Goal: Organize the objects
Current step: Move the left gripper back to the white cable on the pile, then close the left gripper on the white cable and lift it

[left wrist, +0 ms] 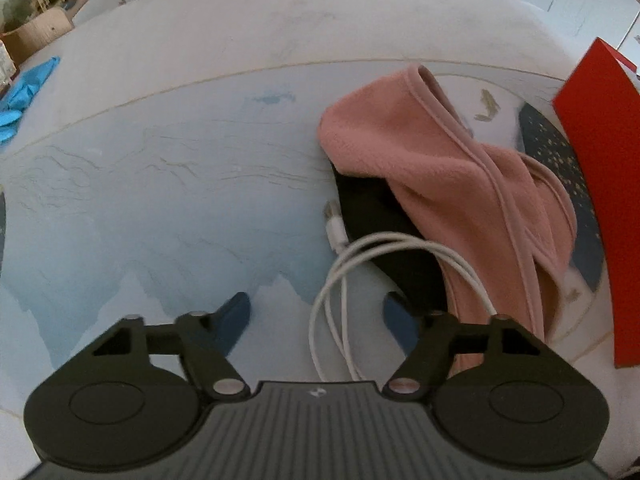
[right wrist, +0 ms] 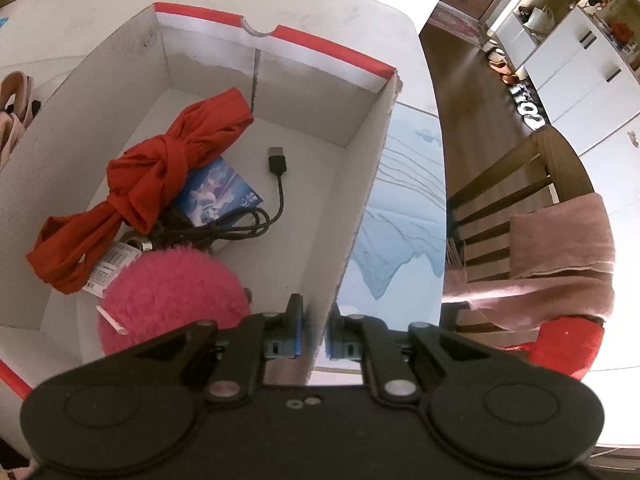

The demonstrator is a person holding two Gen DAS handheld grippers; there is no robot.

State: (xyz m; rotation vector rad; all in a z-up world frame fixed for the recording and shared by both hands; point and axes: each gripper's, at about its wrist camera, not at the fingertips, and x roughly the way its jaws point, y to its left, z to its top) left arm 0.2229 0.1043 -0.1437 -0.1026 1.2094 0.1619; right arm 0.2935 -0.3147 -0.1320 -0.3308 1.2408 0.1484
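Hovering low over the tabletop (left wrist: 160, 200), the left gripper (left wrist: 316, 312) is spreading its blue-tipped fingers (left wrist: 236, 312) wide apart, with nothing between them but a loop of the white charging cable (left wrist: 340, 280). That cable is lying coiled on the pale blue mat, its USB plug pointing away from the camera and its far loop resting against a black cloth item (left wrist: 384, 232). A pink fleece headband (left wrist: 440, 168) is draping over that black piece, its stitched hem running diagonally and its open end facing the far side of the tabletop. Just beyond it to the right, the red outer wall of the box (left wrist: 600, 200) is standing upright.

The right gripper (right wrist: 314, 340) is clamping its fingers together on the near-right wall of the box (right wrist: 352, 220), one finger inside and one outside. Inside the white-lined, red-rimmed cardboard box, a red knotted headband (right wrist: 148, 184) is lying diagonally over a small blue printed card (right wrist: 218, 192), with a coiled black USB cable (right wrist: 256, 216) beside it and a fuzzy pink ball (right wrist: 172, 296) sitting near the gripper. A wooden chair (right wrist: 520, 200) with a pink cloth over it is standing beside the tabletop.
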